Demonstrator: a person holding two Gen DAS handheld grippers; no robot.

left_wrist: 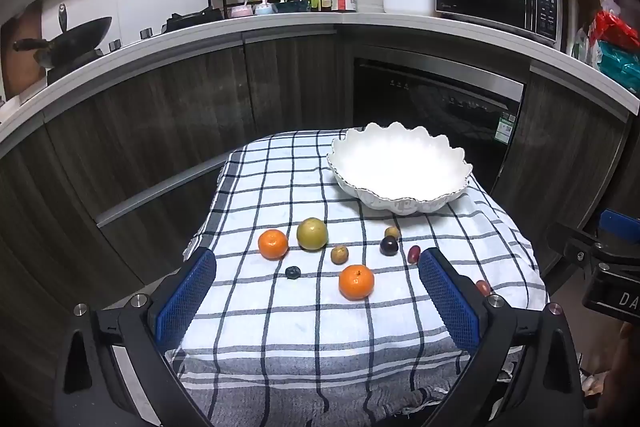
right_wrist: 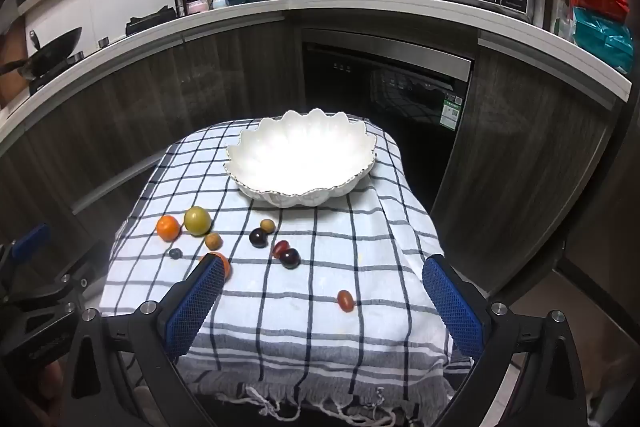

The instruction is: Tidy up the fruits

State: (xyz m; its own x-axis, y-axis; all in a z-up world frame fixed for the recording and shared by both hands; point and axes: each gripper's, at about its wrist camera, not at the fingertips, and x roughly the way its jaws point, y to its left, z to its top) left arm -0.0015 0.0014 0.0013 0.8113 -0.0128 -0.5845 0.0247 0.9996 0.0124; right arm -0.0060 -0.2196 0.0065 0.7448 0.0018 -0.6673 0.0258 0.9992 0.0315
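Right wrist only: second dark plum [right_wrist: 289, 258].

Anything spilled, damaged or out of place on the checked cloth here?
Nothing spilled or damaged. The fruits lie loose on the checked cloth, none in the white bowl, which stands upright and empty. One small red fruit lies apart near the front.
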